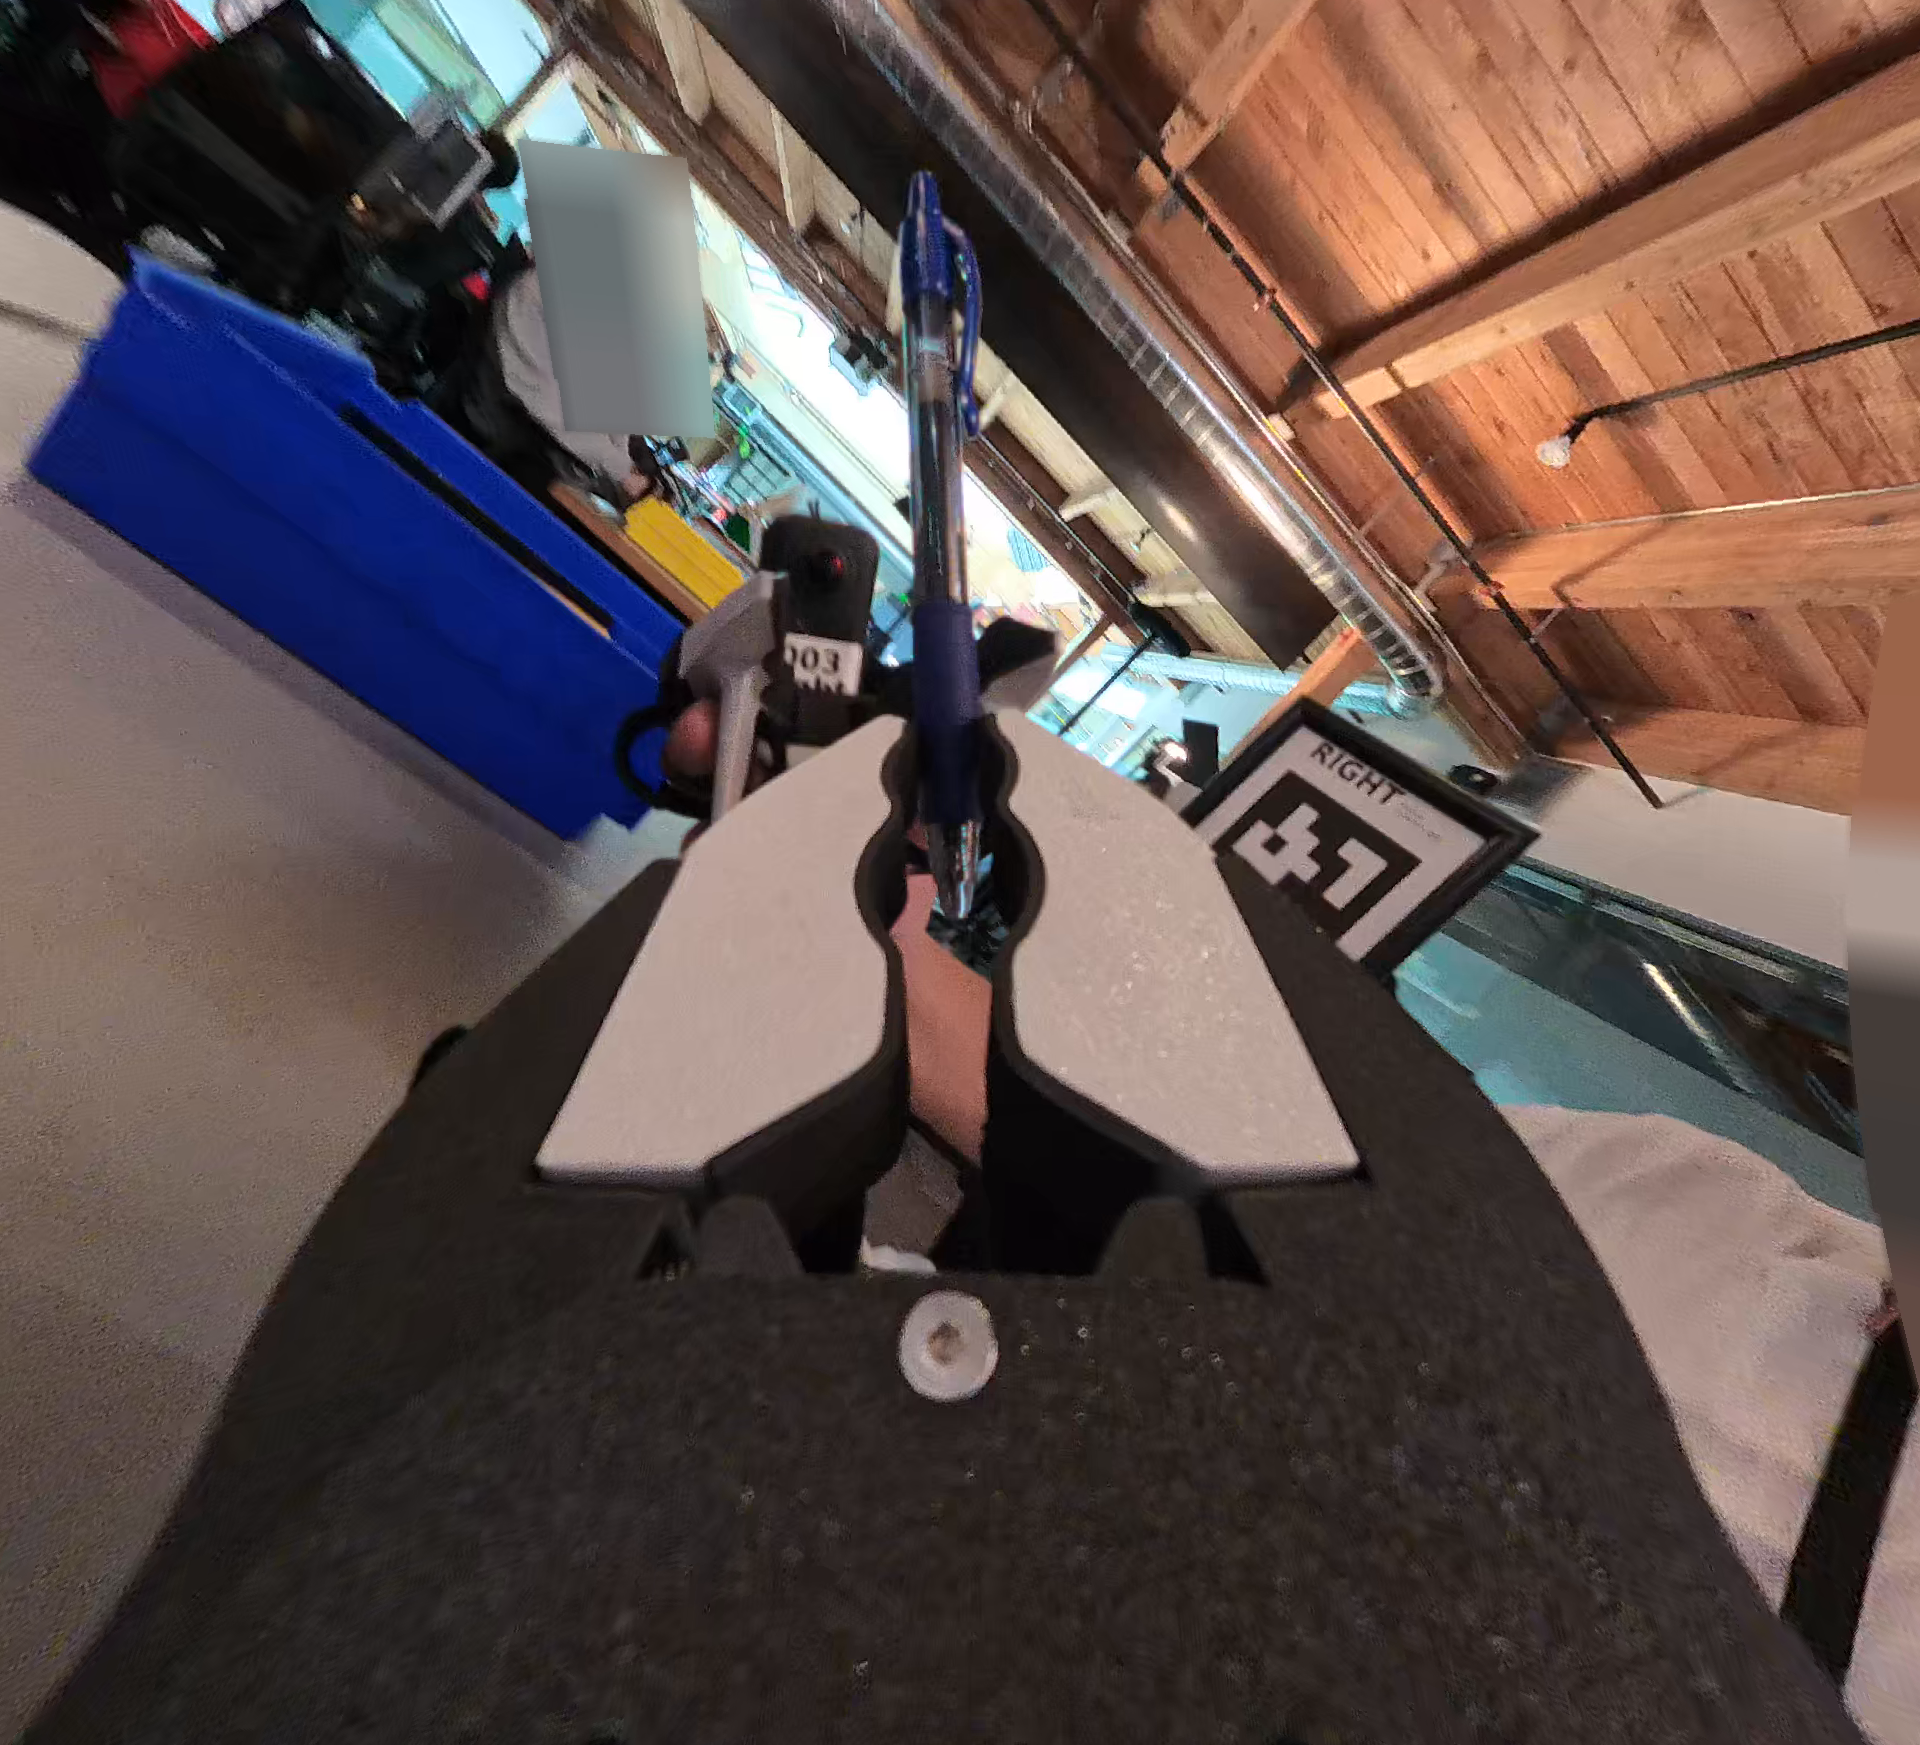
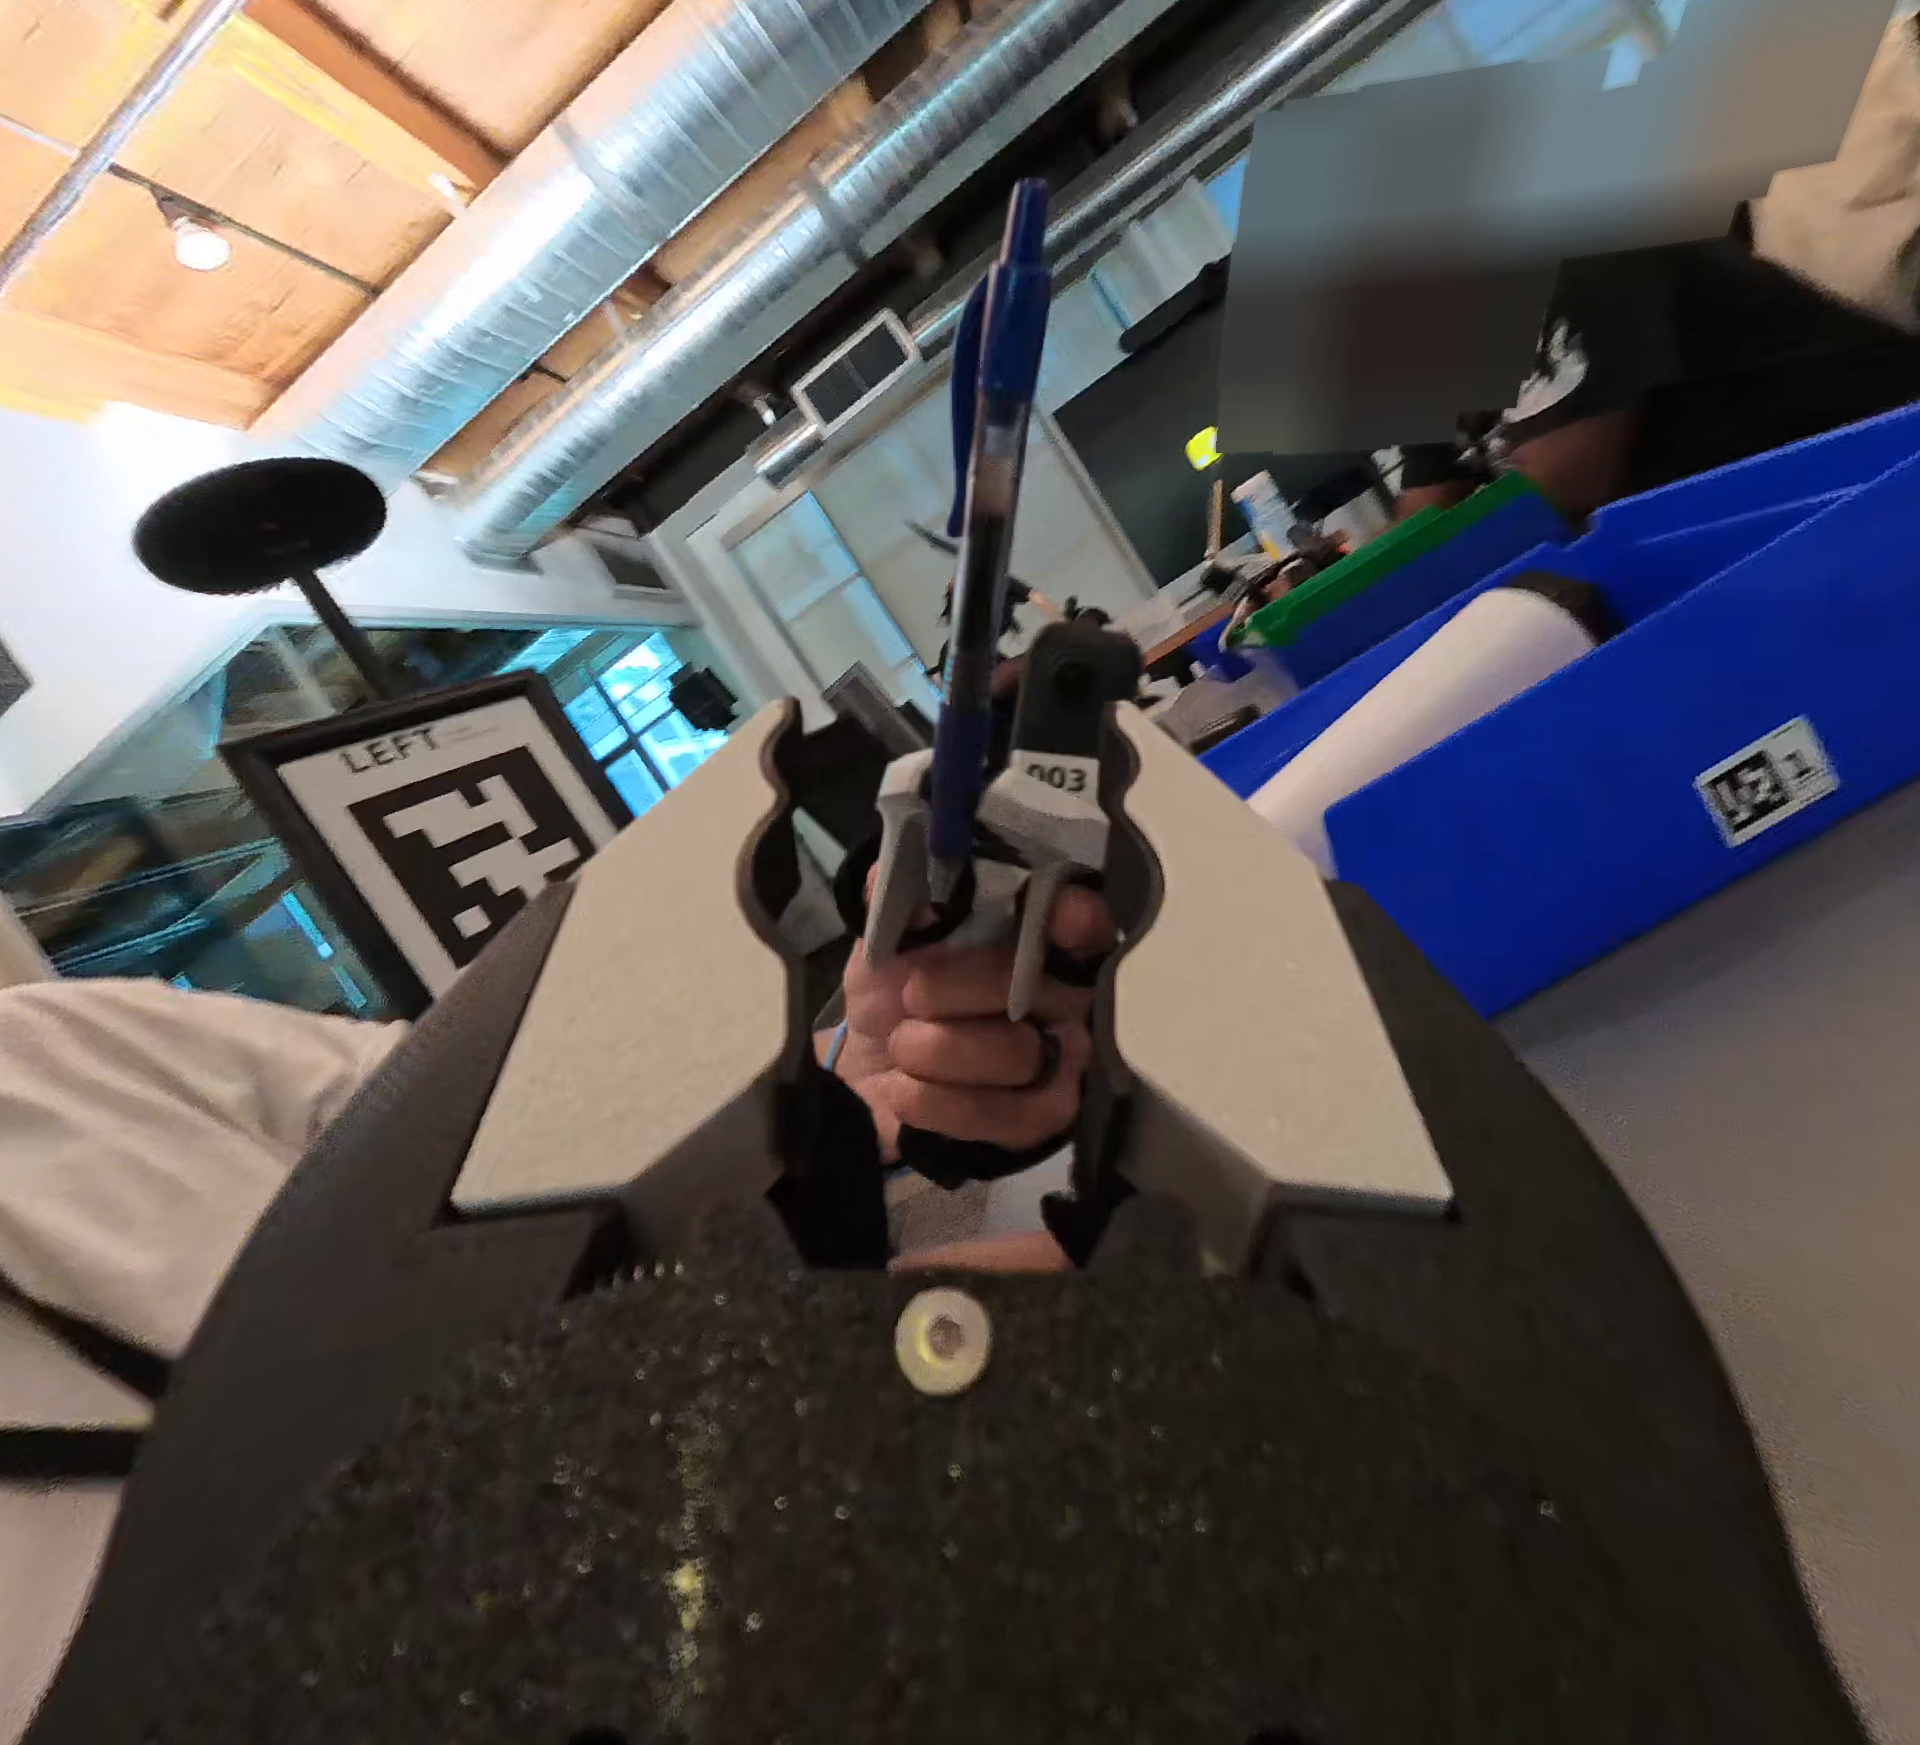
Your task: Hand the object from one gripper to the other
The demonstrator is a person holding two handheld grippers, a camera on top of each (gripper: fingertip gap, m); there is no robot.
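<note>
While the left hand-held gripper [image 1: 948, 765] pinches the blue pen [image 1: 940, 490] upright toward twelve o'clock, the right hand-held gripper [image 2: 951, 765], gaping empty, could knock it askew by closing off-centre.

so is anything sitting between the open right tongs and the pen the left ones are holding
Nothing visible does. The pen stands upright, clamped by its grip in the left tongs, and the right tongs are open and facing it with only air between. The blue bin sits off to the side, out of the path.
</note>
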